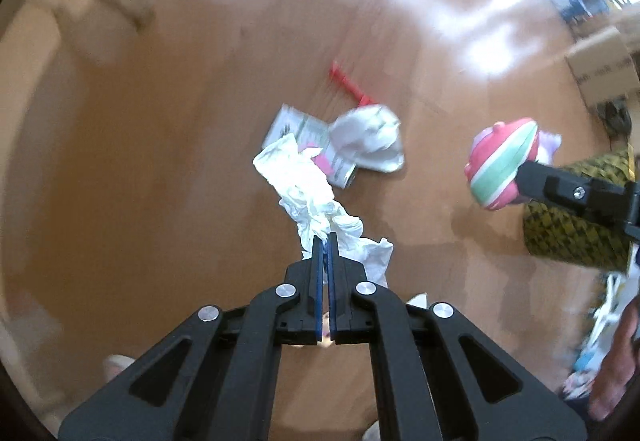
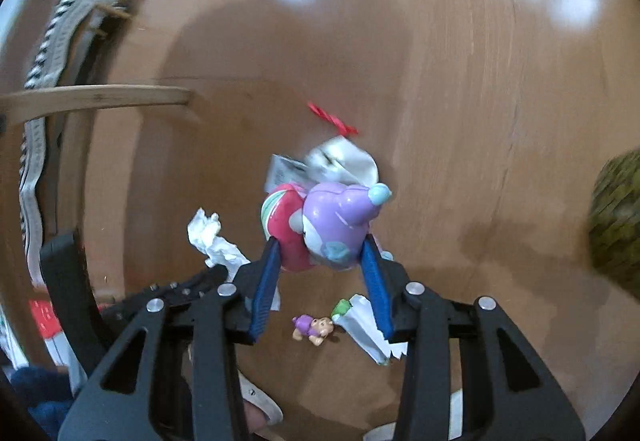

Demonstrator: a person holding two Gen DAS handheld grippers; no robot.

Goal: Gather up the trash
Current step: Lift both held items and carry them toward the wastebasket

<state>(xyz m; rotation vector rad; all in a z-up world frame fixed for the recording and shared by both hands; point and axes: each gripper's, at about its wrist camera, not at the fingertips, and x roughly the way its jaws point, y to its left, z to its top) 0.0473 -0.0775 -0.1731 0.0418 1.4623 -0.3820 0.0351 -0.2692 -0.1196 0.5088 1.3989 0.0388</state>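
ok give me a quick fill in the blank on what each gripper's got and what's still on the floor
1. The left gripper is shut on a crumpled white ____.
2. The right gripper holds a plastic toy whose two halves are pink and ____.
3. The twisted stick lying on the floor beyond the white wrapper is ____ in colour.
4. Under the right gripper, beside a torn packet, lies a tiny ____ figure.

Missing words: tissue; purple; red; bear
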